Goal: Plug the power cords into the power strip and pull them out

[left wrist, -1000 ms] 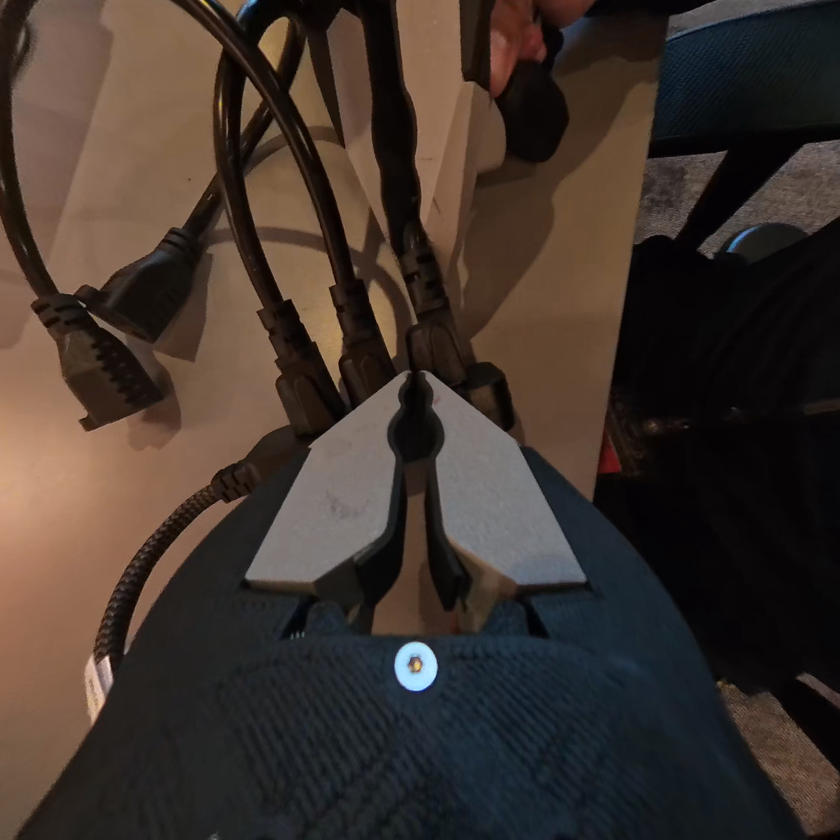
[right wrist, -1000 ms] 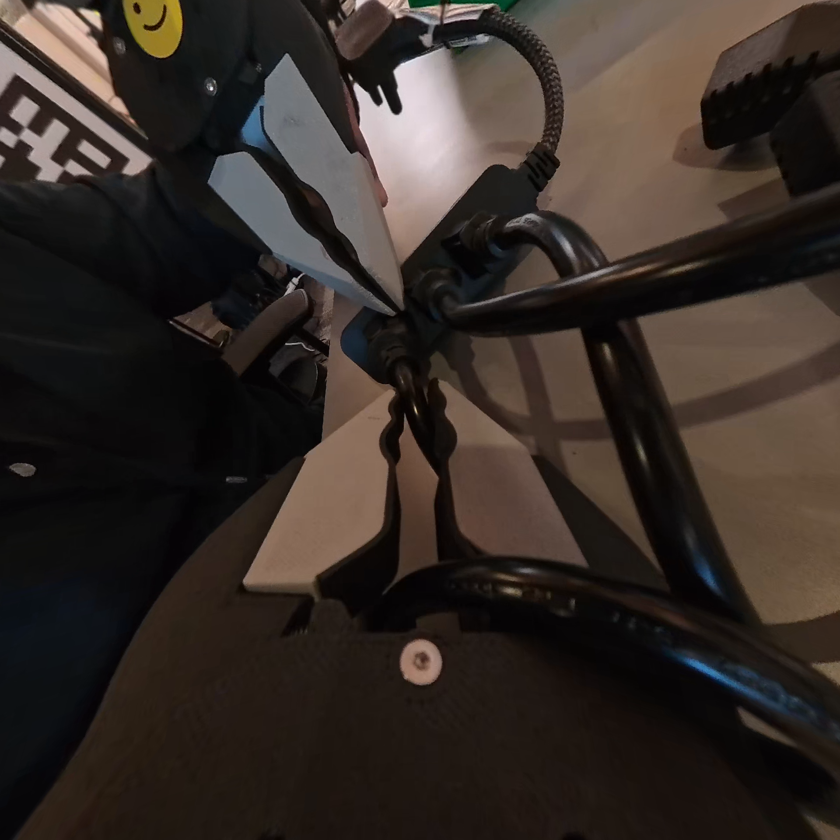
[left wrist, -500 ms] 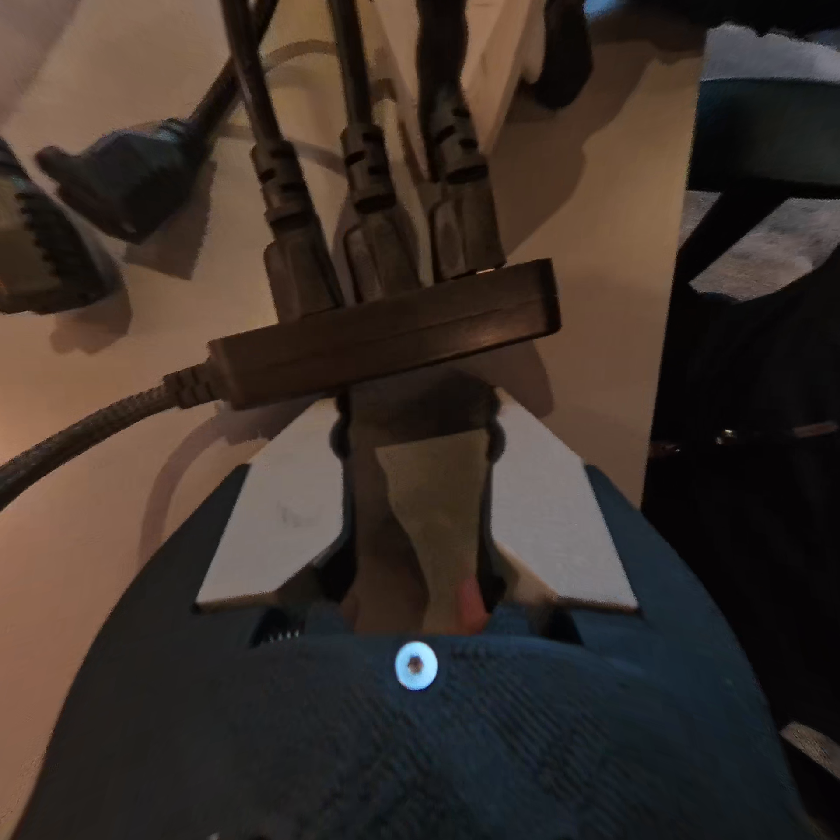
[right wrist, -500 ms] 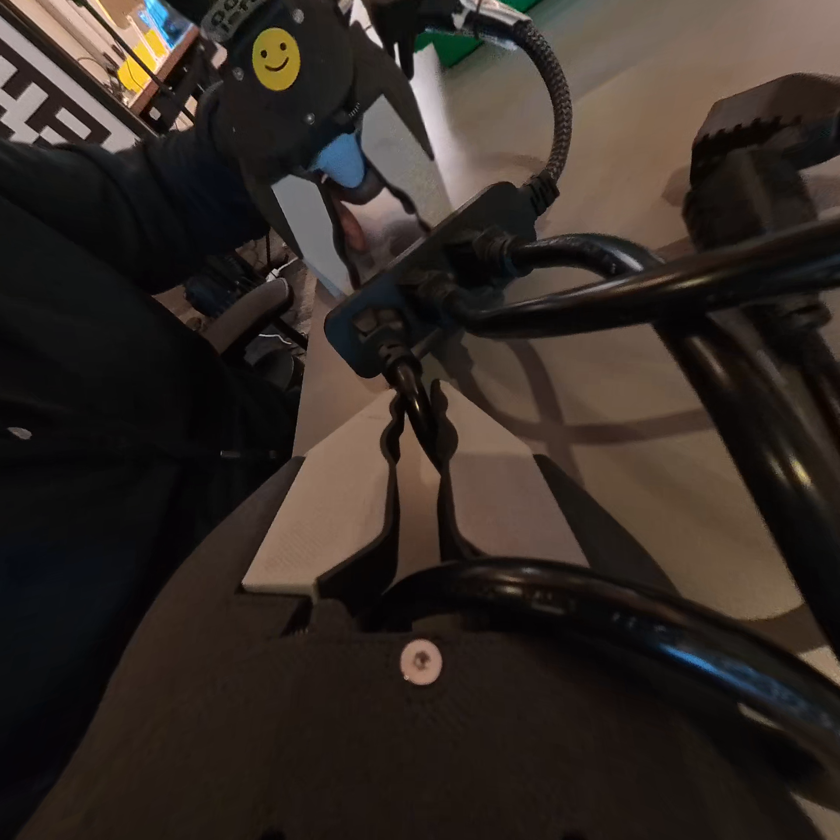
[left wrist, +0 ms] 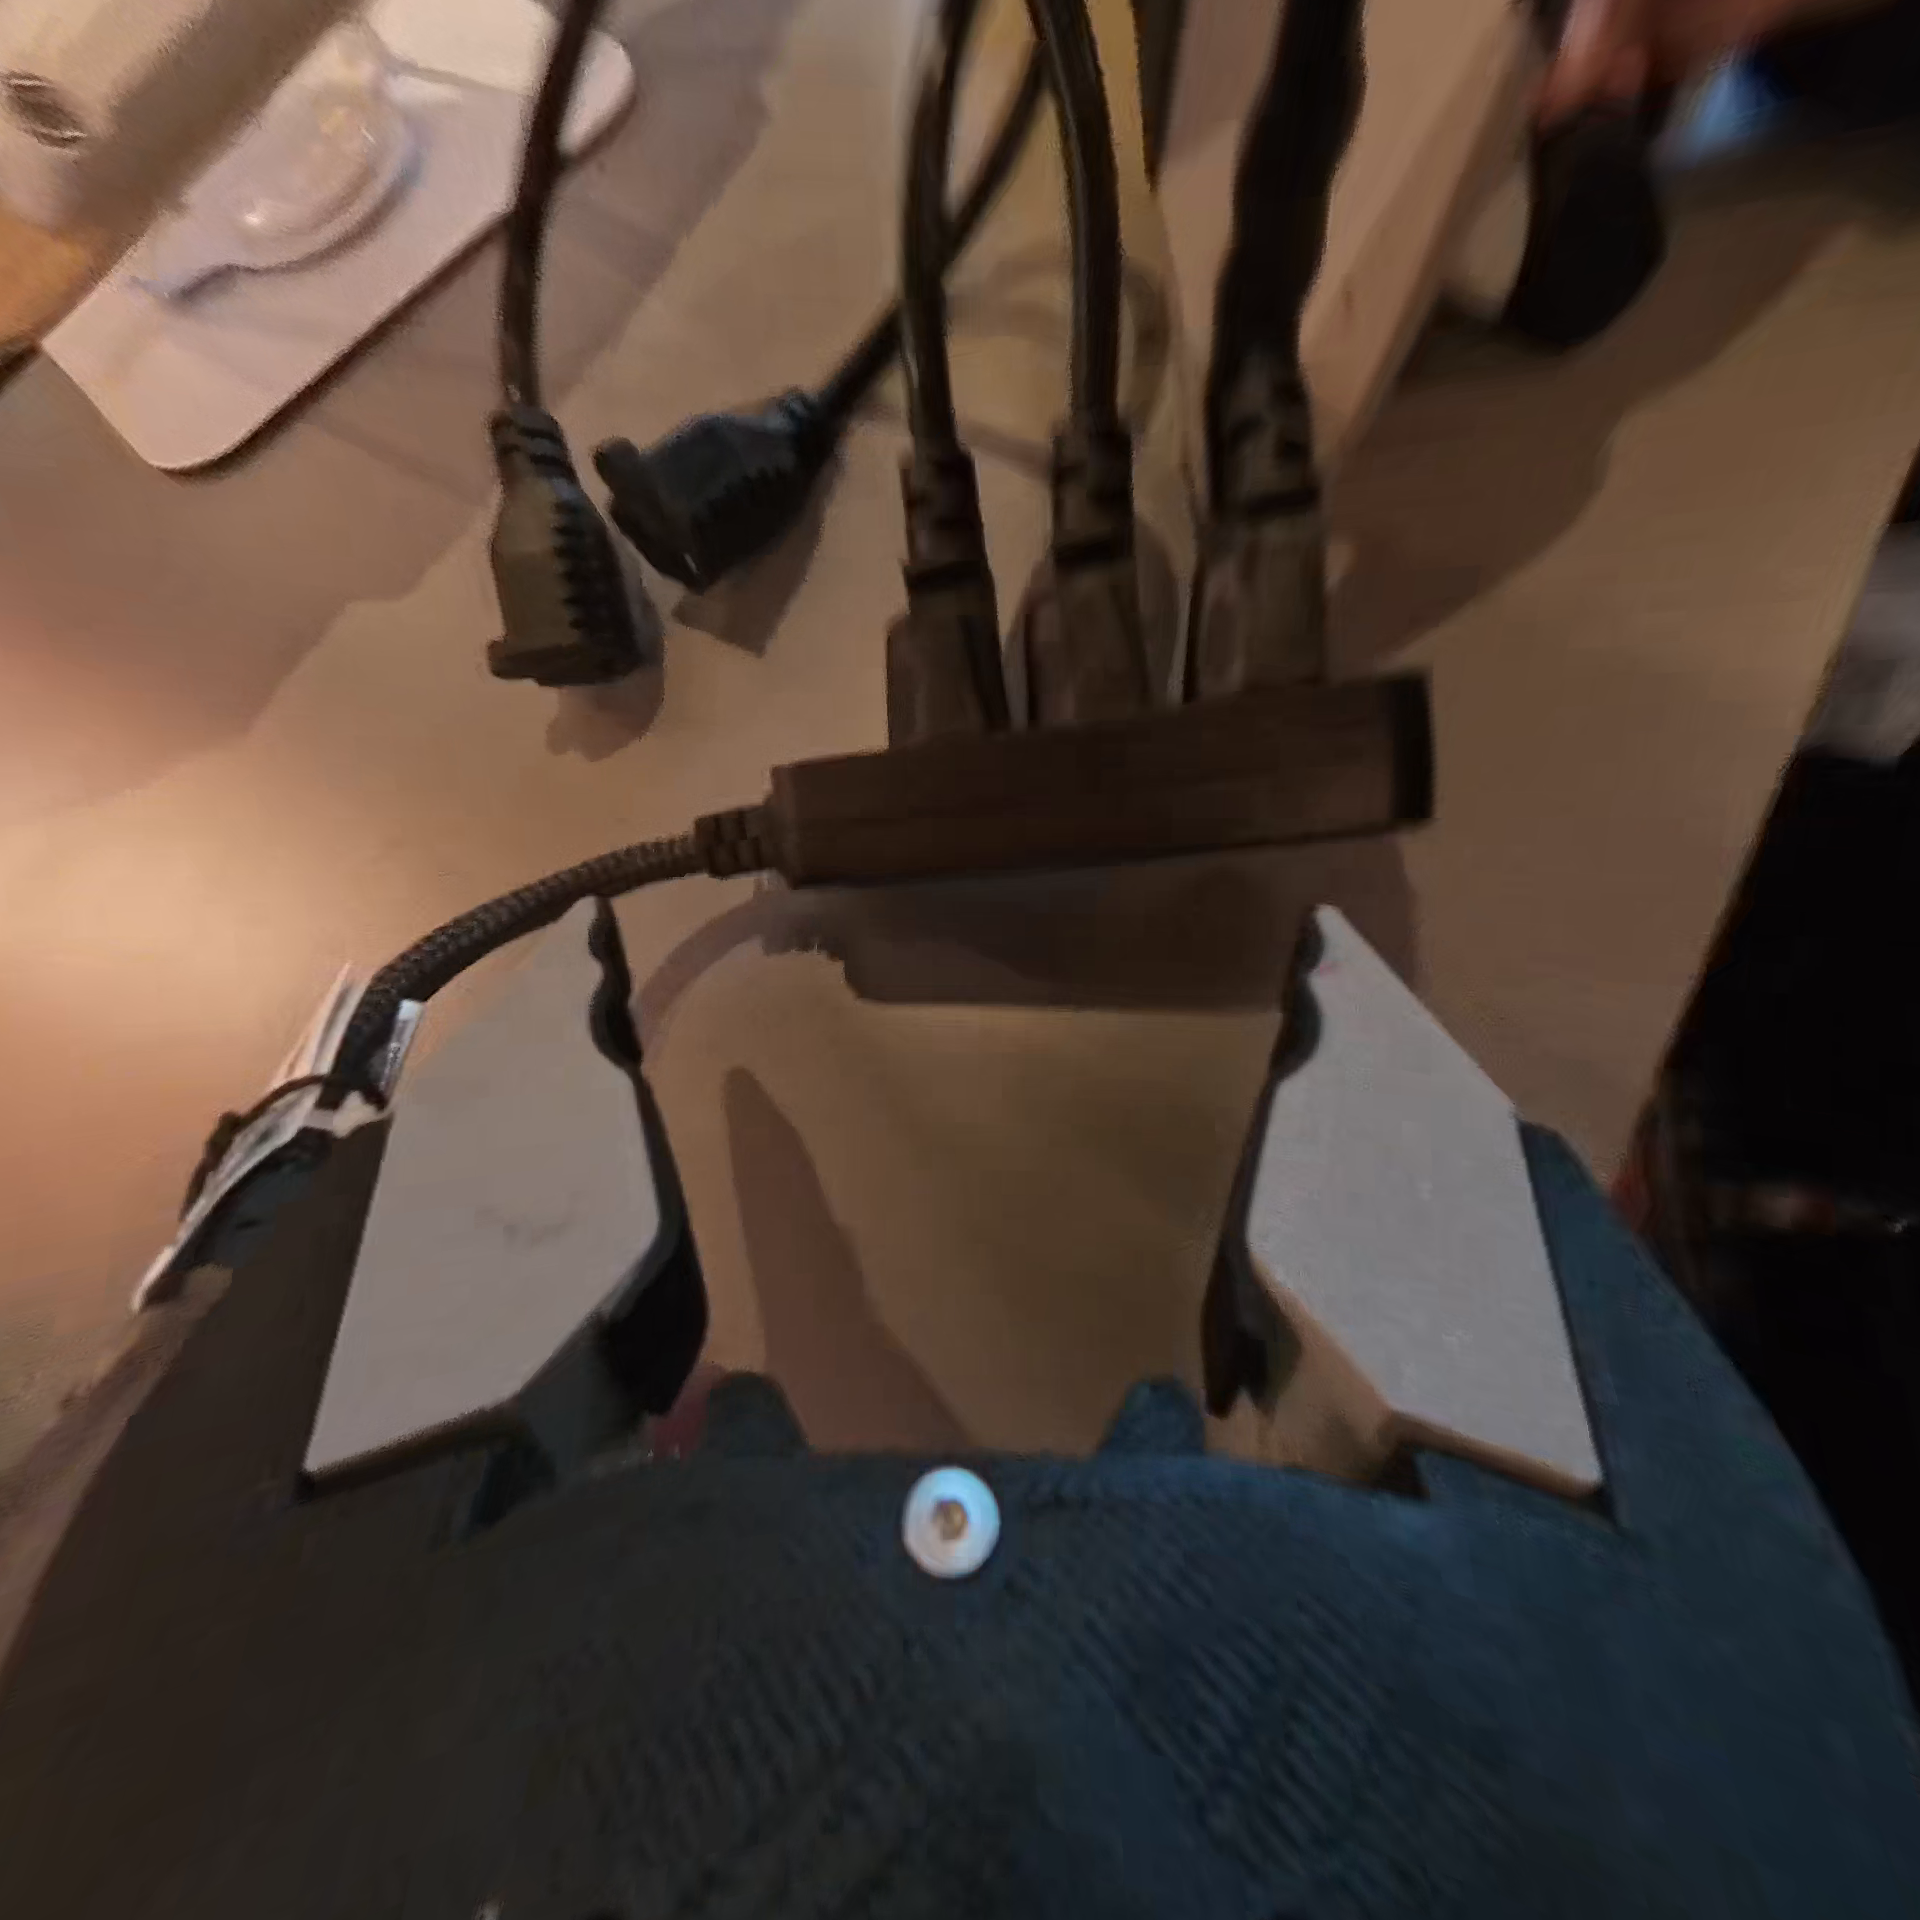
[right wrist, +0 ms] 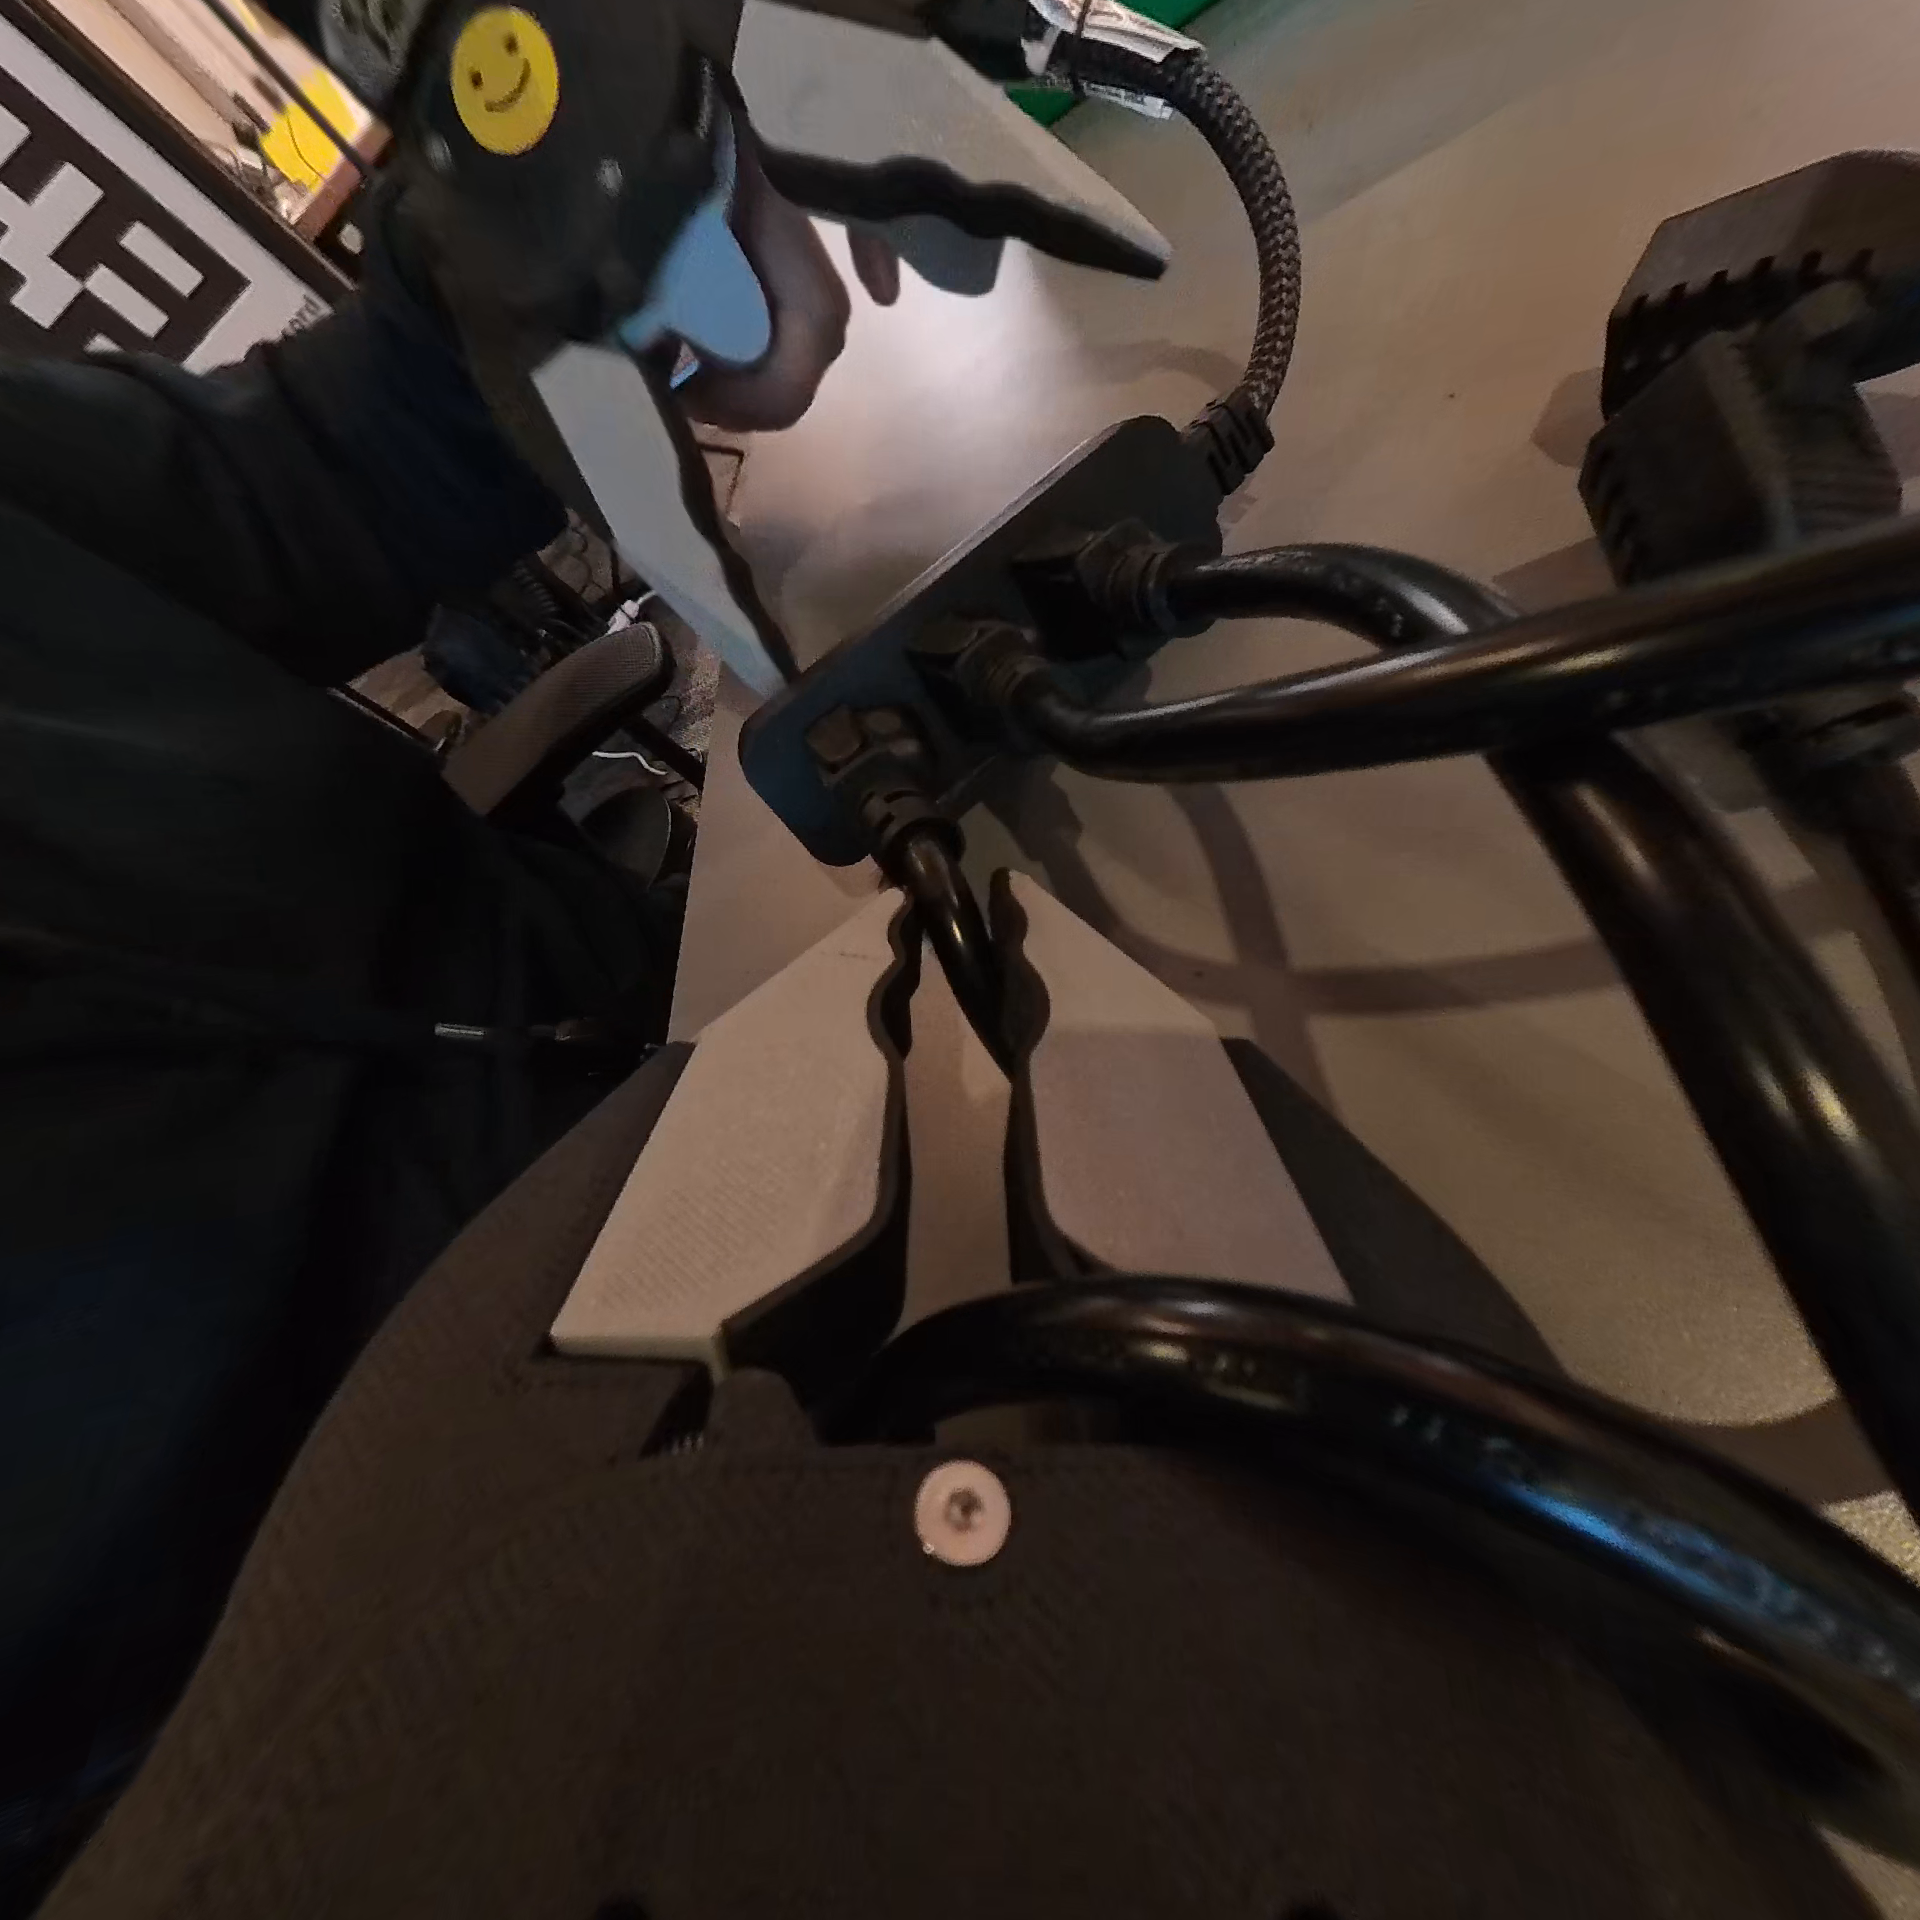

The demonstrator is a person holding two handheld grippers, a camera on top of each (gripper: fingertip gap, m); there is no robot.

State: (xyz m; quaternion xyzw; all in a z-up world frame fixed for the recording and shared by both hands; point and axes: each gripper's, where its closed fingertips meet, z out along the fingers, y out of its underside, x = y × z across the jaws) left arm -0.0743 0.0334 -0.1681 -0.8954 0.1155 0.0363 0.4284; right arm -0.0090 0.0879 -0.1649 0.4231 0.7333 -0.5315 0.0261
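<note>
Beige table (left wrist: pixel 312 831) carries everything. Right gripper (right wrist: pixel 951 925) pinches the end cord (right wrist: pixel 961 935) just below its plug; left gripper (left wrist: pixel 951 935) gapes, touching nothing, short of the strip (left wrist: pixel 1101 790). Unbraced, that strip would likely lift with any pull, or the cord slip.

The power strip (left wrist: pixel 1091 790) had a matt dark plastic shell, and its lead (right wrist: pixel 1262 239) wore rough braided fabric. The power cords (right wrist: pixel 1455 686) were smooth, glossy black rubber. The table (left wrist: pixel 208 831) looked smooth and matt beige.
</note>
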